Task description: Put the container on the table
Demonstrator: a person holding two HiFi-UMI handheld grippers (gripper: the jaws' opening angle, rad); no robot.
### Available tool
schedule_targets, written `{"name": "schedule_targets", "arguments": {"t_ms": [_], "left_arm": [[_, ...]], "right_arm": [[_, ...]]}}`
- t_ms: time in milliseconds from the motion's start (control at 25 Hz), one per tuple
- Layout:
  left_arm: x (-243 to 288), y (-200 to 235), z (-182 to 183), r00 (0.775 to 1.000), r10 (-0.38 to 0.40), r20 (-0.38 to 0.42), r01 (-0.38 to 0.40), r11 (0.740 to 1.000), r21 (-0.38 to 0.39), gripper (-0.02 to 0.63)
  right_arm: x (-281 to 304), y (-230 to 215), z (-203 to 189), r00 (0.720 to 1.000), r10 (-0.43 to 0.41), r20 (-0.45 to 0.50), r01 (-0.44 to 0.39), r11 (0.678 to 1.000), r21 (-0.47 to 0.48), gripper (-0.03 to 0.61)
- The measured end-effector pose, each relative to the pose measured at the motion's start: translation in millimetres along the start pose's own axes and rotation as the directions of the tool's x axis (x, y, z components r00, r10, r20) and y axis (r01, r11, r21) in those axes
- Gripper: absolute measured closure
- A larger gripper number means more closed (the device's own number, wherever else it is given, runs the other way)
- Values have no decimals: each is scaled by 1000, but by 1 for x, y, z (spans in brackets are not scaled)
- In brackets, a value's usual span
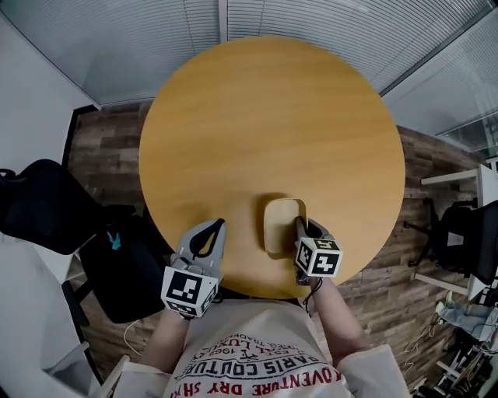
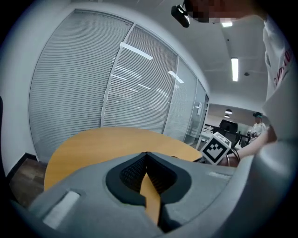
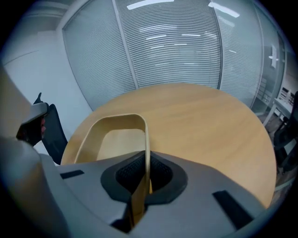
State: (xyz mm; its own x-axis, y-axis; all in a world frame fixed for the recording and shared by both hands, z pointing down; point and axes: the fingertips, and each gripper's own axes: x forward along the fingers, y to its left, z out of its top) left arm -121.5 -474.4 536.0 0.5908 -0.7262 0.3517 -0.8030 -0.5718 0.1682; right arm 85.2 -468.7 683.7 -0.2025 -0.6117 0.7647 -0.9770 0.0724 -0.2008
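Observation:
The container [image 1: 282, 226] is a shallow light-wood tray with rounded corners, over the near part of the round wooden table [image 1: 264, 124]. I cannot tell whether it rests on the top. My right gripper [image 1: 299, 225] is shut on the tray's right wall. In the right gripper view the thin wall runs between the pads of the right gripper [image 3: 146, 157] and the container [image 3: 114, 138] stretches ahead, empty. My left gripper [image 1: 220, 226] is at the table's front edge, left of the tray and apart from it. The left gripper [image 2: 146, 155] is shut on nothing.
A black chair [image 1: 43, 208] and a black bag [image 1: 128, 272] stand on the floor at the left. An office chair [image 1: 461, 233] and a white desk [image 1: 482, 183] are at the right. Blinds [image 1: 194, 23] line the far wall. The person's shirt [image 1: 257, 357] is below.

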Motion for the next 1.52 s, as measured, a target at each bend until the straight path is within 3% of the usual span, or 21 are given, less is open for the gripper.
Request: {"name": "schedule_targets", "arguments": {"t_ms": [320, 720, 840, 1040, 1120, 1280, 1440, 1520], "left_arm": [[17, 17, -21, 998, 2, -64, -4, 999, -34, 615], [22, 26, -31, 995, 20, -93, -25, 998, -53, 615], [24, 25, -26, 996, 22, -87, -27, 998, -49, 615], [24, 20, -16, 996, 44, -81, -49, 997, -58, 615], [23, 13, -11, 996, 45, -74, -49, 997, -53, 615], [17, -5, 3, 998, 51, -45, -53, 998, -39, 615], [8, -25, 21, 998, 67, -3, -67, 997, -41, 615], [3, -33, 32, 997, 72, 23, -72, 997, -31, 615]], "right_arm": [[30, -16, -18, 994, -45, -103, 49, 998, 33, 566], [38, -16, -13, 991, -69, -112, 72, 997, 28, 563], [37, -18, -8, 993, -58, -107, 63, 997, 48, 521], [15, -19, 18, 998, -52, -40, 53, 998, 34, 516], [2, -14, 31, 999, -45, -3, 45, 999, 7, 545], [-29, 2, 56, 996, 28, 86, -23, 998, -58, 569], [-69, 10, 86, 976, 86, 202, -63, 991, -114, 569], [-93, 13, 105, 952, 109, 287, -72, 988, -134, 569]]}}
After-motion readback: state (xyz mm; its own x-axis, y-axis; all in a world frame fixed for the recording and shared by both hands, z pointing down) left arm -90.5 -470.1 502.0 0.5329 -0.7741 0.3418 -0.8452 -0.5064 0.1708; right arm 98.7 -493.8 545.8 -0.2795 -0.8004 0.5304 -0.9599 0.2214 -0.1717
